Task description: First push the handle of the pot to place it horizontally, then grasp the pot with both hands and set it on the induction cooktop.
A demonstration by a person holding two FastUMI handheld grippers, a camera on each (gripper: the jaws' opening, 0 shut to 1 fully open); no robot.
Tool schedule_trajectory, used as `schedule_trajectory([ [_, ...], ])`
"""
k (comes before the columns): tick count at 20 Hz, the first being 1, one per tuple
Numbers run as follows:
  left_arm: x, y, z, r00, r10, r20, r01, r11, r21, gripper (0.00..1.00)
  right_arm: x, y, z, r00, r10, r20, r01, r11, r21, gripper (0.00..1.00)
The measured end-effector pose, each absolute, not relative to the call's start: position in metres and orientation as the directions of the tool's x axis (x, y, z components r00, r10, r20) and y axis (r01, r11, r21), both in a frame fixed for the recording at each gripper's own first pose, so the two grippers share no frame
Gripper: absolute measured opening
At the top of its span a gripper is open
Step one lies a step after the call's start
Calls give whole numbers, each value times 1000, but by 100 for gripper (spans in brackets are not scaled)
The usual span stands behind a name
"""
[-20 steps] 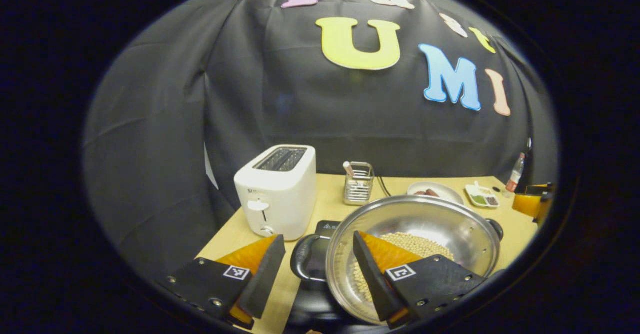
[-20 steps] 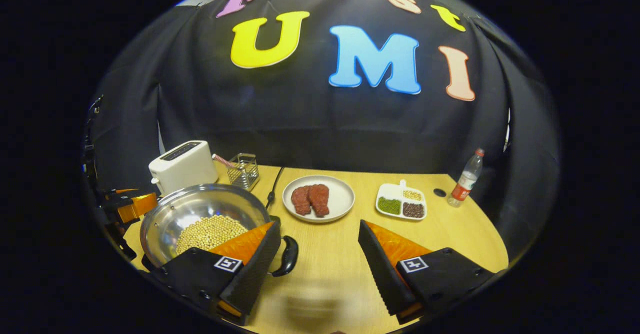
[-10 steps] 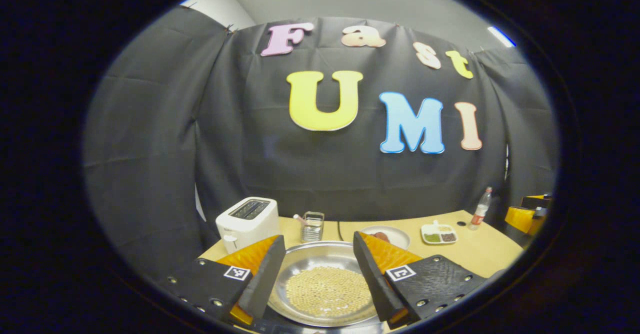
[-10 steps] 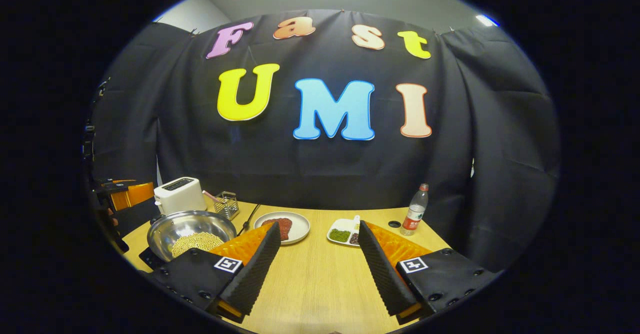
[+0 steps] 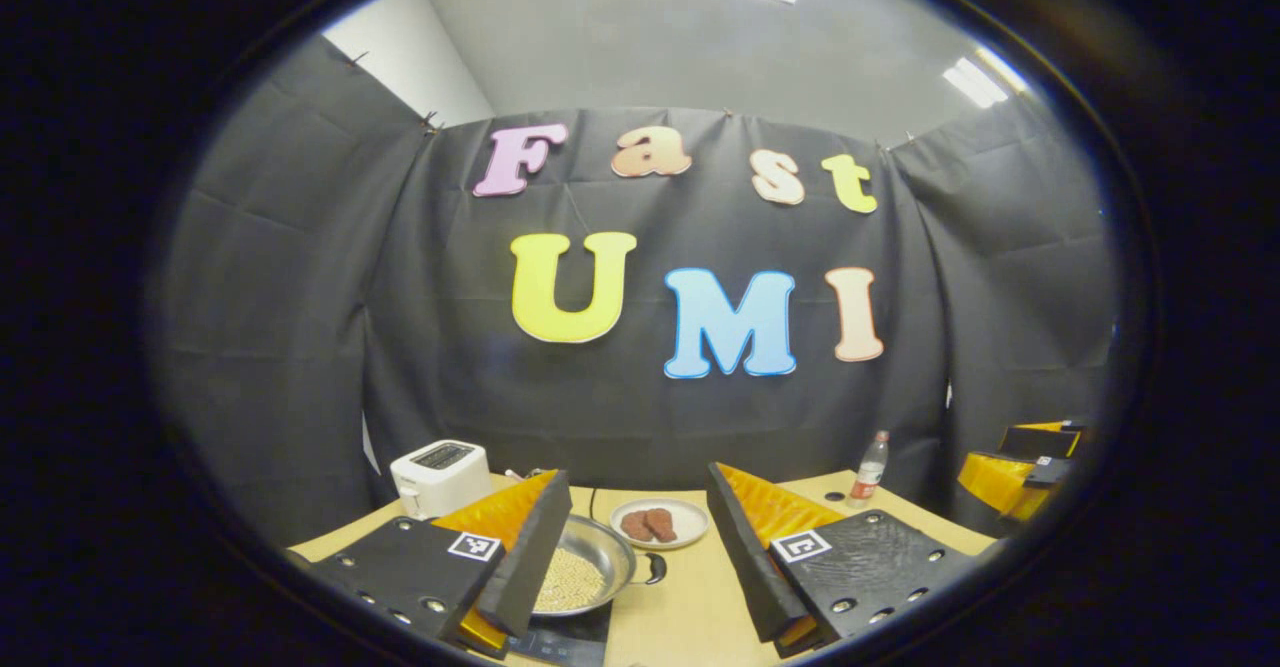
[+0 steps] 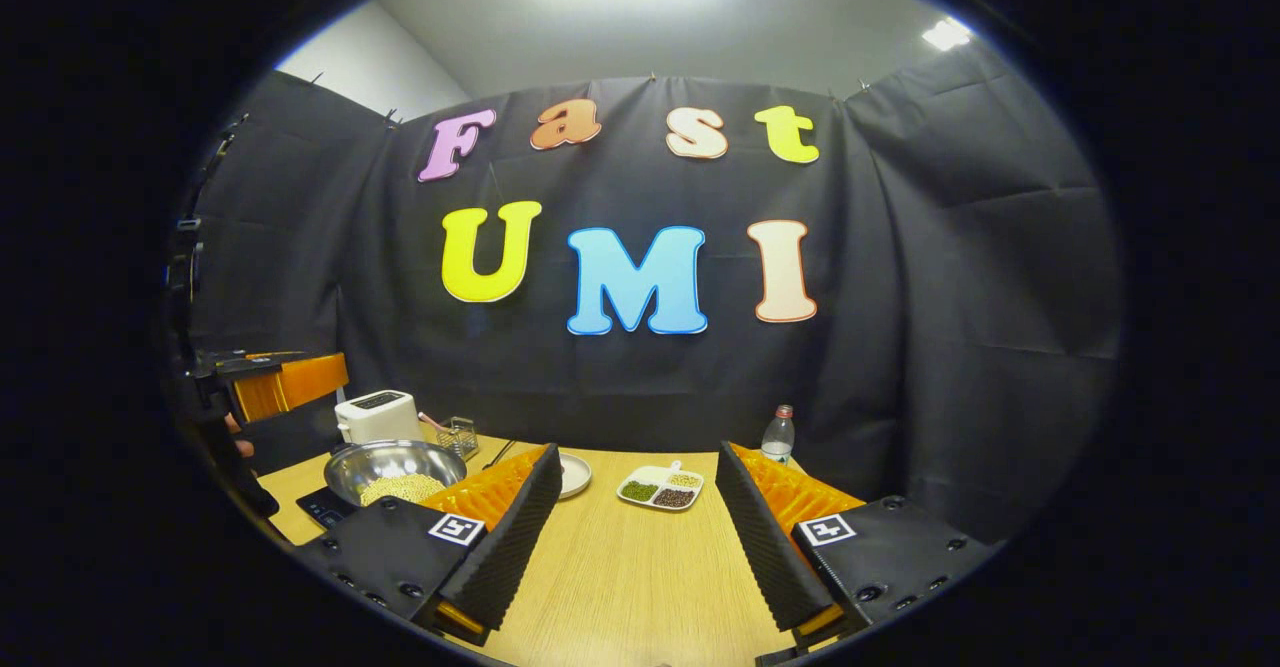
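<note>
The steel pot (image 5: 592, 569) holds pale beans and sits on the black induction cooktop (image 5: 562, 639); its black side handle (image 5: 655, 569) points right. My left gripper (image 5: 636, 479) is open and empty, raised well back from the pot. In the right gripper view the pot (image 6: 395, 462) rests on the cooktop (image 6: 322, 507) at the table's left. My right gripper (image 6: 638, 452) is open over the bare wooden table, holding nothing. The left gripper (image 6: 285, 387) appears at the far left of that view with a hand behind it. The right gripper (image 5: 1020, 467) appears far right in the left gripper view.
A white toaster (image 6: 378, 415) and a wire utensil basket (image 6: 458, 437) stand behind the pot. A plate with meat (image 5: 658, 524), a divided dish of beans (image 6: 660, 487) and a water bottle (image 6: 778, 435) stand farther along the wooden table (image 6: 630, 587).
Both grippers have pulled back and up from the pot, which now looks small and far. The pot stays on the cooktop. Both stayed open.
</note>
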State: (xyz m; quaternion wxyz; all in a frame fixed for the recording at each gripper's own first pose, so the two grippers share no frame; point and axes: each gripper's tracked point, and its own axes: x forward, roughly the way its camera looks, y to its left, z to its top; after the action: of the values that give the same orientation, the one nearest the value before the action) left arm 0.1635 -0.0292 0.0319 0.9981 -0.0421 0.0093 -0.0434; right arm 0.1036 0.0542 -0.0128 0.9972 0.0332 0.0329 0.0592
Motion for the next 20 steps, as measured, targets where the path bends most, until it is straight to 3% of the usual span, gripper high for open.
schedule_trajectory([
  [7, 88, -41, 60, 997, -65, 32, 67, 996, -65, 80, 62, 38, 1, 990, 139, -23, -136, 986, 95, 98],
  [20, -5, 25, 72, 996, -40, 80, 42, 999, -18, 80, -3, 39, 24, 996, 70, 51, -76, 989, 126, 96],
])
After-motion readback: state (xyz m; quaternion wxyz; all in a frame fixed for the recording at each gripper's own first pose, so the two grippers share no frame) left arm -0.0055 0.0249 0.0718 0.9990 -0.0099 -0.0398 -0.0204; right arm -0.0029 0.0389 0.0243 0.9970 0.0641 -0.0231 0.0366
